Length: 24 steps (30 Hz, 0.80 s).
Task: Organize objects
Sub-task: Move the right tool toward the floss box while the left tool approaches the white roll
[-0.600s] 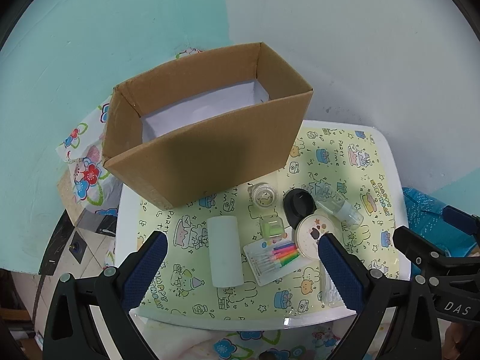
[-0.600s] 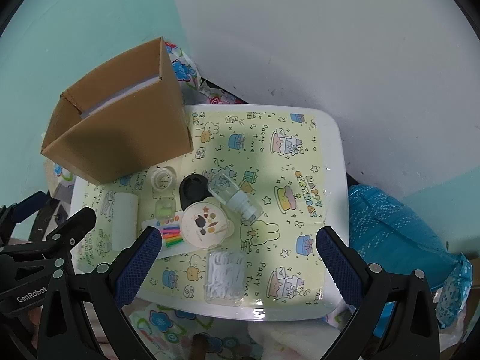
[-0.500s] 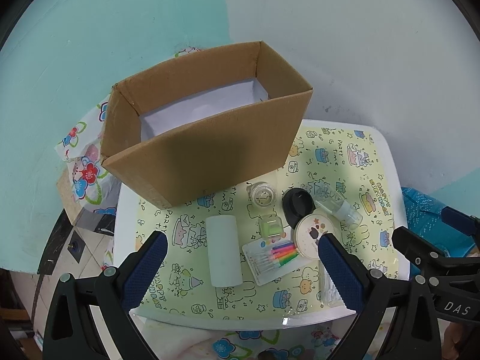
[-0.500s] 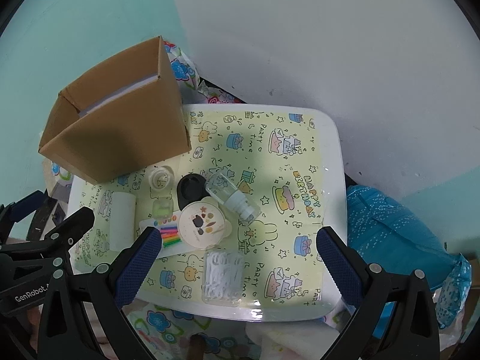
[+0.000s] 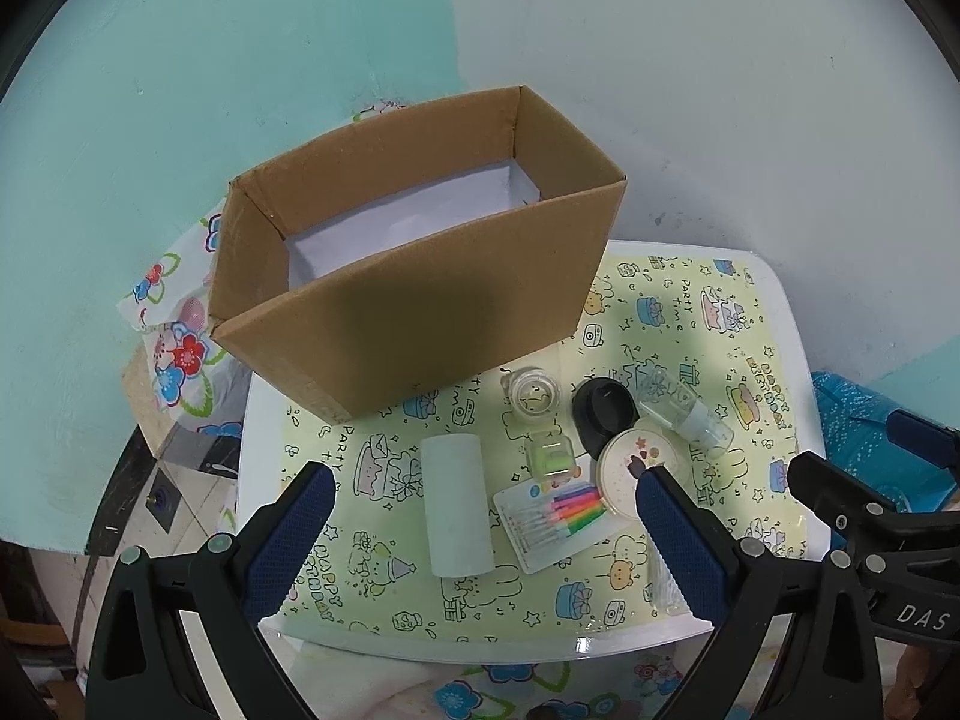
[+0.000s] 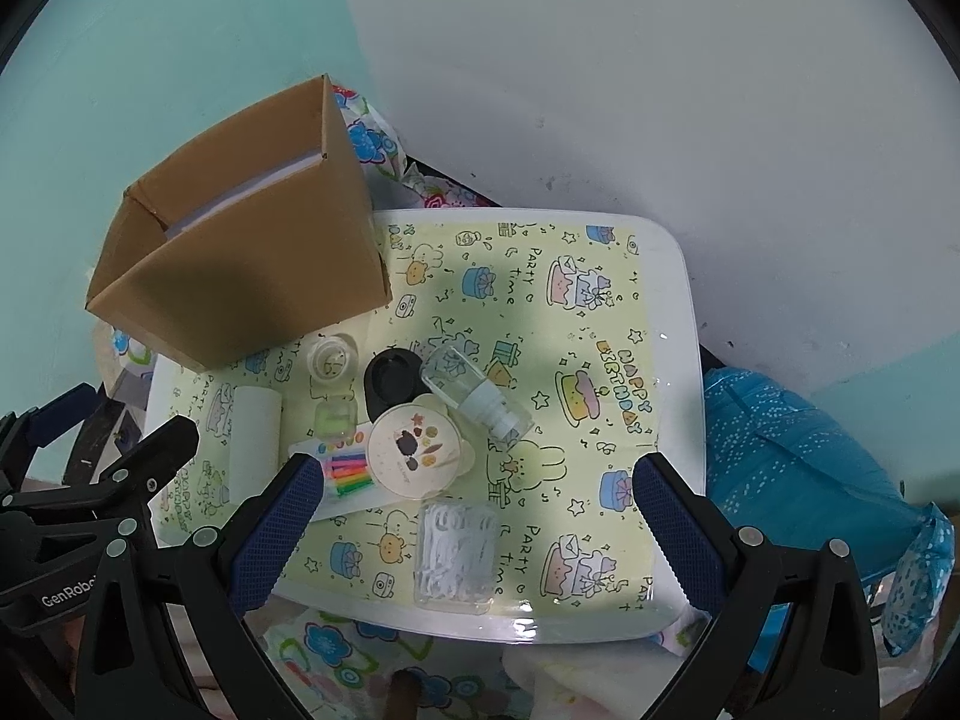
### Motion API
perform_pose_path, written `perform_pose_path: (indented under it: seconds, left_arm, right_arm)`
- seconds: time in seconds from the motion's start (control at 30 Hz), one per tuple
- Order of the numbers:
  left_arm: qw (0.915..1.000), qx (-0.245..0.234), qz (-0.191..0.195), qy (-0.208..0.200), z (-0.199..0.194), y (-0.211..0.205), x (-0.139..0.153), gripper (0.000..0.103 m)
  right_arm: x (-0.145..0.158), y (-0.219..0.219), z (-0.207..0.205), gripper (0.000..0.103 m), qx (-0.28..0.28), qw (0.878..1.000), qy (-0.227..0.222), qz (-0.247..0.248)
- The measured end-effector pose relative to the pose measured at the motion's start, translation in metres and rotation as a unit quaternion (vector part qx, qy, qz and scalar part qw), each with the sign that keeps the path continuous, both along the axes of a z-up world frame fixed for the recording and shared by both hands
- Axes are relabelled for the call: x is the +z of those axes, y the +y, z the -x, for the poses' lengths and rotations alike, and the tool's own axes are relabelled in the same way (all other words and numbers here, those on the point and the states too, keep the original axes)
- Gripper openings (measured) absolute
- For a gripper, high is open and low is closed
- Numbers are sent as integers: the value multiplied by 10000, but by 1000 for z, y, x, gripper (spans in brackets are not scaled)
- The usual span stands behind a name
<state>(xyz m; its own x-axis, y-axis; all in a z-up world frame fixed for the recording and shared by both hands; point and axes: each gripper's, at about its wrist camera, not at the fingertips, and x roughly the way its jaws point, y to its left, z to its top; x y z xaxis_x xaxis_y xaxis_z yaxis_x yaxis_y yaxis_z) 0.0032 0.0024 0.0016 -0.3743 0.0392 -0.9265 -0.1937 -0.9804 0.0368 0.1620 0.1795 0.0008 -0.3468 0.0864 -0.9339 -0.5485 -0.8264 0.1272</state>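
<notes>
Left wrist view: the left tool [image 5: 480, 516] hovers above the near edge of a small white tabletop [image 5: 780, 312], its two blue-padded fingers [image 5: 288, 534] spread wide apart with nothing between them. A yellow party-print mat [image 5: 660, 312] covers the tabletop. An open cardboard box [image 5: 414, 312] stands at the far left corner, overhanging the left edge, with a white bottom visible inside. Near the middle of the tabletop lies a white cylinder [image 5: 454, 510] on its side. To its right sit a flat pack of coloured pens [image 5: 558, 516], a small green cube container [image 5: 549, 457], a small clear jar [image 5: 531, 393], a black oval lid [image 5: 603, 408], a round white case with printed figures [image 5: 636, 465] and a clear bottle lying on its side [image 5: 684, 408], all close together.

Right wrist view: the right tool [image 6: 471, 510] also hangs over the near edge, fingers [image 6: 672, 531] wide apart and holding nothing. A clear box of white pieces [image 6: 456, 552] lies at the near edge, just in front of the round case. The right half of the mat is bare. A blue plastic bag [image 6: 798, 456] sits beside the right edge, off the tabletop.
</notes>
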Motion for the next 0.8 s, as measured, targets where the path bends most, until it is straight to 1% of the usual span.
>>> perform_pose_path:
  seconds: [0.2,0.33,0.57,0.73,0.8]
  left_arm:
    - [9999,-8,-112,-34,-1,-1,-2,101]
    - [10000,-19,-90,-14,-3,-6,-5,101]
    - [9999,53,-118,-83,-10,-12,-17,101]
    - [9995,-5,-264,-197,-16,-13,-30,98]
    - [9996,-37,-223,-183,-19,-13,-34,98]
  right_arm:
    - [-1,-3,-3,103,-3,9999,123,12]
    - [-7,-9,-4,103,55,9999,139,46]
    - [-27,-14,-8,103,-6,9993,131,357]
    - [-34,-20,-12,103,53,9996,146,252]
    - [-38,-21,-14,103,73,9997,124,216]
